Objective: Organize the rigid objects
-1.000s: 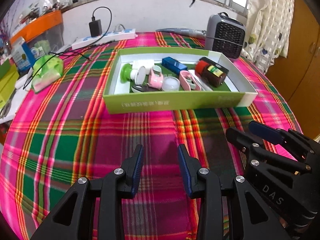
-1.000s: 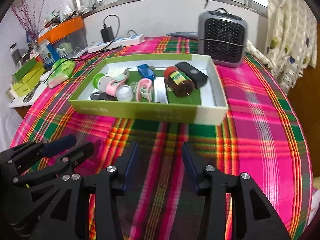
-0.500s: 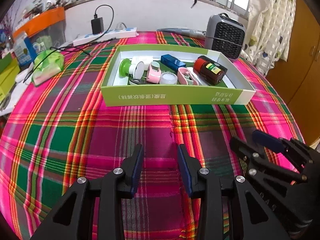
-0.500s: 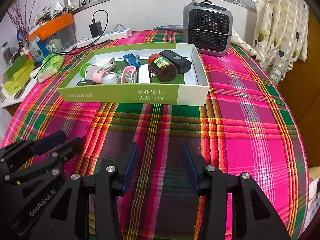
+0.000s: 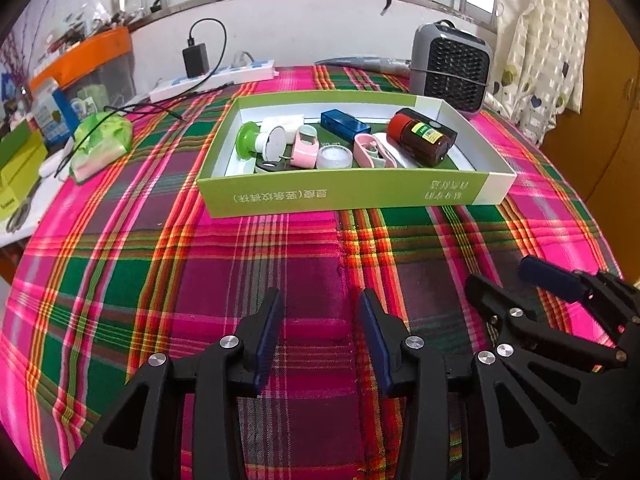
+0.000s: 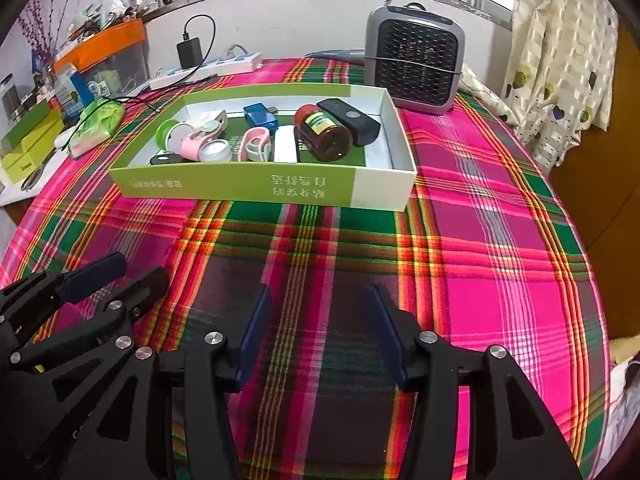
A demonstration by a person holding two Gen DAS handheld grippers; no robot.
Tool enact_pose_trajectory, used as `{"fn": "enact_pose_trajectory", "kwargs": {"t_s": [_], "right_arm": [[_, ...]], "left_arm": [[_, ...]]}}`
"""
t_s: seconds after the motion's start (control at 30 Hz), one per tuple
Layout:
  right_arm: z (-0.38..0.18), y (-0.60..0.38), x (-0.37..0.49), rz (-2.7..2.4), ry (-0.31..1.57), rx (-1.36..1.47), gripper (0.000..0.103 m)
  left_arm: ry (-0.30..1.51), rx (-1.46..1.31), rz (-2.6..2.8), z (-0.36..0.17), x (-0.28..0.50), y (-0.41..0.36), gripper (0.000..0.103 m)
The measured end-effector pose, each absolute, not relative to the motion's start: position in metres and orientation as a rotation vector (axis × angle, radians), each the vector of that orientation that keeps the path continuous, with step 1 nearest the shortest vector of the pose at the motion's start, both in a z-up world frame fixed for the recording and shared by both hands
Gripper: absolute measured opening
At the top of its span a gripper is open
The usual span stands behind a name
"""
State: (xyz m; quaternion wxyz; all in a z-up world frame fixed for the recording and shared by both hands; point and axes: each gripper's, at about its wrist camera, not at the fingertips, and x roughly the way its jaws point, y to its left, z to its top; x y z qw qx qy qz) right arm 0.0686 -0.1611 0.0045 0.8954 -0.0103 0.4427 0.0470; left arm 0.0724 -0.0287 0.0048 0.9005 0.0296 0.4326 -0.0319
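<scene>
A green and white shallow box stands on the plaid cloth at mid-table. Inside lie a brown jar with a red lid, a blue case, a black case, pink clips, a green reel and a clear round lid. My left gripper hovers over the cloth in front of the box, jaws opening, nothing between them. Beside it, my right gripper is also opening and holds nothing. Each gripper shows in the other's view.
A grey fan heater stands behind the box at the right. A power strip with a charger lies at the back. A green bag, boxes and an orange-lidded bin crowd the left side. The cloth drops off at the right edge.
Both grippers' jaws have spread wider. Both views have pulled back a little from the box, which now sits farther off. The box's contents have not moved.
</scene>
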Motion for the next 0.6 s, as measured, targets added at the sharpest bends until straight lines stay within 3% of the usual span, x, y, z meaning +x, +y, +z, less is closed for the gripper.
{"fn": "enact_pose_trajectory", "kwargs": {"t_s": [0.1,0.6], "right_arm": [[0.004,-0.166,0.0693,0.077,0.922,-0.012,0.059],[0.0035,-0.1668,0.0698,0.082,0.922,-0.012,0.06]], "left_arm": [[0.895,0.061,-0.068,0.0048,0.0725,-0.0281,0.041],[0.895,0.062,-0.069,0.0047,0.073,-0.0275,0.042]]}}
